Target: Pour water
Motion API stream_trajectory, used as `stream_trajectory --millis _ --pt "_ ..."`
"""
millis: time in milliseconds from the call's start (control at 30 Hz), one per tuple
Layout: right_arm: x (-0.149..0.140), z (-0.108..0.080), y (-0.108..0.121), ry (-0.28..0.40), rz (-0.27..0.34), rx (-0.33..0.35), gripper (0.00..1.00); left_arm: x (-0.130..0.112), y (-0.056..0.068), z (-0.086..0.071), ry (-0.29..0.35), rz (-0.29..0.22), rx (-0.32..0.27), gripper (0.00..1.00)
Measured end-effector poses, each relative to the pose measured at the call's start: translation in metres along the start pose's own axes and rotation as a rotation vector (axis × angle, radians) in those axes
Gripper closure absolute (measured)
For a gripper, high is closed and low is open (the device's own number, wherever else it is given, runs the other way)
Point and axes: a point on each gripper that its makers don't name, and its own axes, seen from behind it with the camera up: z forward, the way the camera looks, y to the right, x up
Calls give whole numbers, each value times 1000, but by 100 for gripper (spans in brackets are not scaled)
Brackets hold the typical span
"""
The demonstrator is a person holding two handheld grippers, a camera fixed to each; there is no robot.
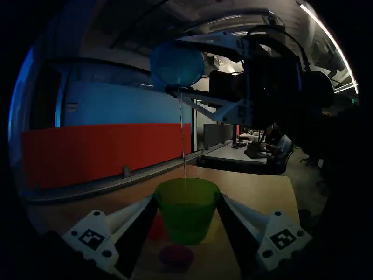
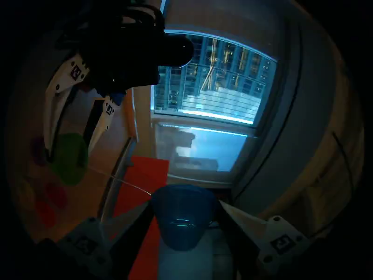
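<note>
My left tongs (image 1: pixel 186 197) clamp the green cup (image 1: pixel 186 219) upright over the tabletop (image 1: pixel 261 186), right under the tilted blue cup (image 2: pixel 184 224) pinched in my right tongs (image 2: pixel 184 204), so the thin water stream (image 1: pixel 182 140) falls inside.

We see the tilted blue cup (image 1: pixel 177 64) sending a thin water stream (image 1: pixel 182 137) down into the upright green cup (image 1: pixel 187 212).

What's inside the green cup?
A thin stream of water falls into the green cup from the tilted blue cup above. How much water is inside is hidden by its wall.
</note>
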Motion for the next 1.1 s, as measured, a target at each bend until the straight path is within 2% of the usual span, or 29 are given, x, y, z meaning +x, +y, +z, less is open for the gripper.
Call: stream_trajectory --millis 400,600,700,800,1100 --pt "7 2 0 12 -14 2 8 1 -2 -1 5 -5 5 13" --pt "6 -1 -3 10 38 9 8 0 -2 -3 6 -3 6 13" --pt "4 -4 -3 8 99 13 8 1 -2 -3 8 2 7 13" --pt "2 -7 -3 6 190 19 8 3 -2 -5 12 5 9 13" --pt "-2 -18 -9 1 509 31 8 5 -1 -7 17 12 11 13"
